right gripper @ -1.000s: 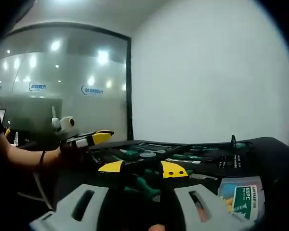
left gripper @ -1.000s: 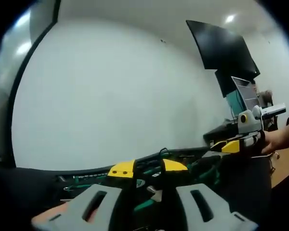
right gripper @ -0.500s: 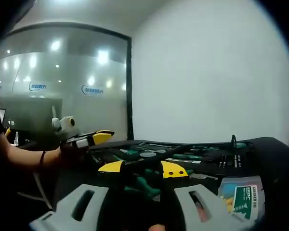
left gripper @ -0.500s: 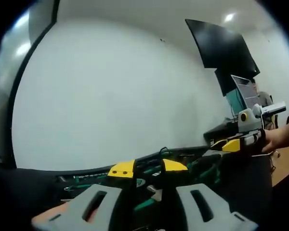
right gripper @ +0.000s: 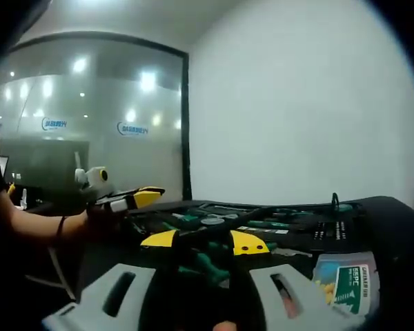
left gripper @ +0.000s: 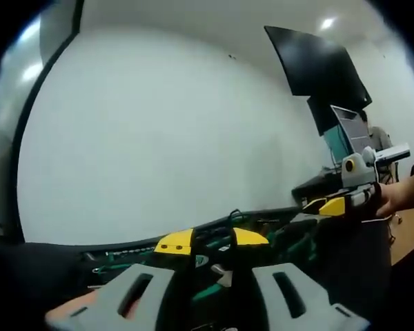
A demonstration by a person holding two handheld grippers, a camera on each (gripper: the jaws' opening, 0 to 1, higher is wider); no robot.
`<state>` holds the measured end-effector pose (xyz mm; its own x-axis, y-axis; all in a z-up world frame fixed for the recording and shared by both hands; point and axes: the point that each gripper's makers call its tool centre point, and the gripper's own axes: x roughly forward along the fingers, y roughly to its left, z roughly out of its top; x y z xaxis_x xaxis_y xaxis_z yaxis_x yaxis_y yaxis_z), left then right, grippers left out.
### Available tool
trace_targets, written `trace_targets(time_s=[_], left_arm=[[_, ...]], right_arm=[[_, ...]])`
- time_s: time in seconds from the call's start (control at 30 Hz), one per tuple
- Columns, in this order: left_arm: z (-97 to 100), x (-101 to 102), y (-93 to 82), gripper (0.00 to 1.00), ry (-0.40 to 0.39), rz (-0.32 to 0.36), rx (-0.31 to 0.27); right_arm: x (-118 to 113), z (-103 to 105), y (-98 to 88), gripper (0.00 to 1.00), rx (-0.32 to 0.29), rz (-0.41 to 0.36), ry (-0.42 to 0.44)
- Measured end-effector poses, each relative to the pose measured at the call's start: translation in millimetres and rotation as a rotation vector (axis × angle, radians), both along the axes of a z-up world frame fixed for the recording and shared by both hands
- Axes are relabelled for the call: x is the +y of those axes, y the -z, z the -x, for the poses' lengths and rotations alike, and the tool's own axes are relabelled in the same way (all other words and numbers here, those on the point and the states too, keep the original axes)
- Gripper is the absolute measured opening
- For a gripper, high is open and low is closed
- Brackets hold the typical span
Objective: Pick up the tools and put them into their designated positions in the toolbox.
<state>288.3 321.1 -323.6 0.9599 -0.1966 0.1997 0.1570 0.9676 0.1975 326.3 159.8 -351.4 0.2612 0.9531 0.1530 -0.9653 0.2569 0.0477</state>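
In the left gripper view, the left gripper [left gripper: 212, 241] rises from the bottom edge with its two grey fingers [left gripper: 139, 289] spread well apart, their yellow tips separate and nothing between them. Just beyond and between the tips lies the open black toolbox [left gripper: 69, 265], seen at a low angle, with green-handled tools [left gripper: 214, 293] seated in its tray; which tool sits in which slot cannot be told at this angle. Behind the toolbox stands a plain white wall [left gripper: 165, 131]. To the right of the fingers, well apart from them, the right gripper [left gripper: 331, 206] comes in from the edge, held by a person's hand [left gripper: 400, 198]; its yellow tips point toward the toolbox. Above it hangs a dark monitor [left gripper: 317, 65].

In the right gripper view, the left gripper [right gripper: 134, 198] reaches in from the left, held at the end of a person's forearm [right gripper: 34, 224], over the near edge of the toolbox [right gripper: 386, 214]. Behind it is a glass partition [right gripper: 90, 124] reflecting ceiling lights. The right gripper [right gripper: 203, 241] stands at the bottom with its fingers [right gripper: 117, 293] wide apart and holding nothing. Between and beyond the tips, green-handled tools [right gripper: 207, 265] and sockets lie in the tray. To the right of the fingers, near the right one, sits a small clear box [right gripper: 345, 279] with a green label.
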Motion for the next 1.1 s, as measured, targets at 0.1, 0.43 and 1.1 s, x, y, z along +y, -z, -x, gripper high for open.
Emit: trace_targets(time_s=[0.1,0.43,1.1], left_arm=[[-0.4,-0.8,0.6,0.16,0.001,-0.006,0.002],[-0.9,-1.3,1.6,0.16,0.0,-0.01,0.005],[-1.7,0.1,2.5,0.16,-0.004,-0.015,0.009]], right_arm=[[0.0,1.3,-0.2,0.26,0.0,0.0,0.0],[-0.4,1.5,0.1,0.26,0.0,0.002,-0.001],[0.4,-4.3,2.3,0.26,0.002,0.009,-0.003]])
